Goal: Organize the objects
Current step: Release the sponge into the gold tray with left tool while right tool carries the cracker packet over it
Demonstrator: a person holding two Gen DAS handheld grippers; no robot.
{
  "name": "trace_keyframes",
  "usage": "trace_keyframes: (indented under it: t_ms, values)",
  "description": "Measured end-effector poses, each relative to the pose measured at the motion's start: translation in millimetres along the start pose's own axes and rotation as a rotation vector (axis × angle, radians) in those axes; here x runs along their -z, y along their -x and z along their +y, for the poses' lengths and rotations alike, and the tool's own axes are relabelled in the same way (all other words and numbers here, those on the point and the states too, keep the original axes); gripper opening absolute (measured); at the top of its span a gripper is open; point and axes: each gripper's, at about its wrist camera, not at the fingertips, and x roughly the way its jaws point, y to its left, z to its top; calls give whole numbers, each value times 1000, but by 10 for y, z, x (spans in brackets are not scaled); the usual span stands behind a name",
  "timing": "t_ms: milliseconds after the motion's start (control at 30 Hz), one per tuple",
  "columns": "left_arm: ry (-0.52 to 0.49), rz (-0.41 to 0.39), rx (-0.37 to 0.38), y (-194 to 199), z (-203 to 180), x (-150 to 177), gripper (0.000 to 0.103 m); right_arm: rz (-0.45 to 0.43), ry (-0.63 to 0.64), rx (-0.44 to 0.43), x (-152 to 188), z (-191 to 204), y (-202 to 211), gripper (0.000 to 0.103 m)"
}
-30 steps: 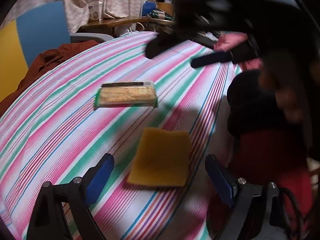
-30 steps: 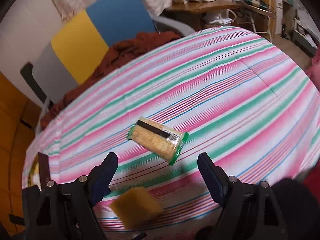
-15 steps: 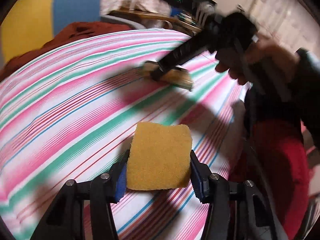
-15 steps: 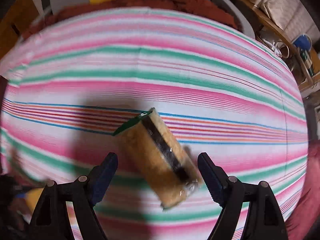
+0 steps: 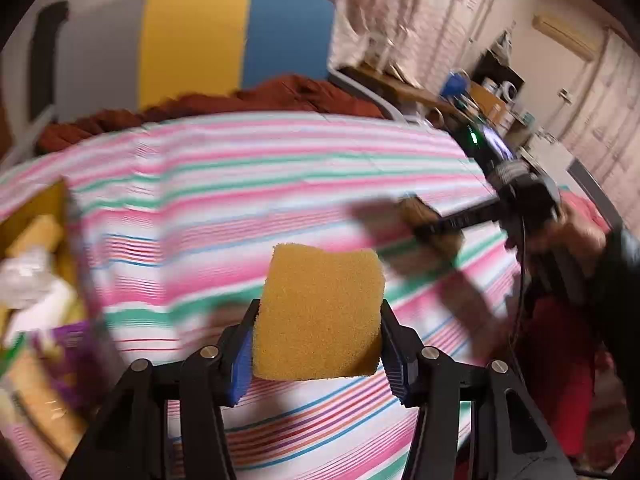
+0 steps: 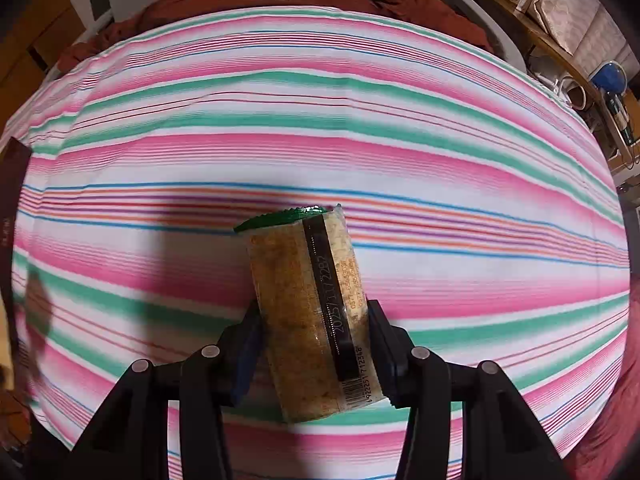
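My left gripper (image 5: pixel 318 354) is shut on a yellow sponge (image 5: pixel 320 312) and holds it above the striped tablecloth (image 5: pixel 248 184). My right gripper (image 6: pixel 314 354) is shut on a clear cracker packet (image 6: pixel 308 308) with a green end and a black strip, also lifted over the cloth (image 6: pixel 320 120). In the left wrist view the right gripper (image 5: pixel 436 232) shows blurred at the right, with the packet in it.
A yellow box (image 5: pixel 32 248) with packets and wrappers stands at the left edge of the table. A rust-brown cloth (image 5: pixel 248 100) lies along the far edge. A cluttered desk (image 5: pixel 472 100) stands at the back right.
My left gripper has closed on the sponge, lifted it and swung left toward the box. My right gripper has closed on the cracker packet and raised it.
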Motion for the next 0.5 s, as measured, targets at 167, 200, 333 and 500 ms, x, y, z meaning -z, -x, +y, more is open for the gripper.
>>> trace_keyframes:
  t_ms: [167, 200, 333, 500]
  values:
    - [51, -76, -87, 372, 289, 9, 54, -33, 29, -40, 157, 431, 55, 49]
    - [61, -91, -110, 445, 342, 23, 54, -44, 33, -52, 183, 515, 75, 49]
    - [85, -146, -204, 672, 542, 100, 55, -98, 50, -92, 246, 828, 179, 49]
    - [133, -187, -297, 947, 820, 228, 55, -164, 66, -172, 234, 1127, 350, 49]
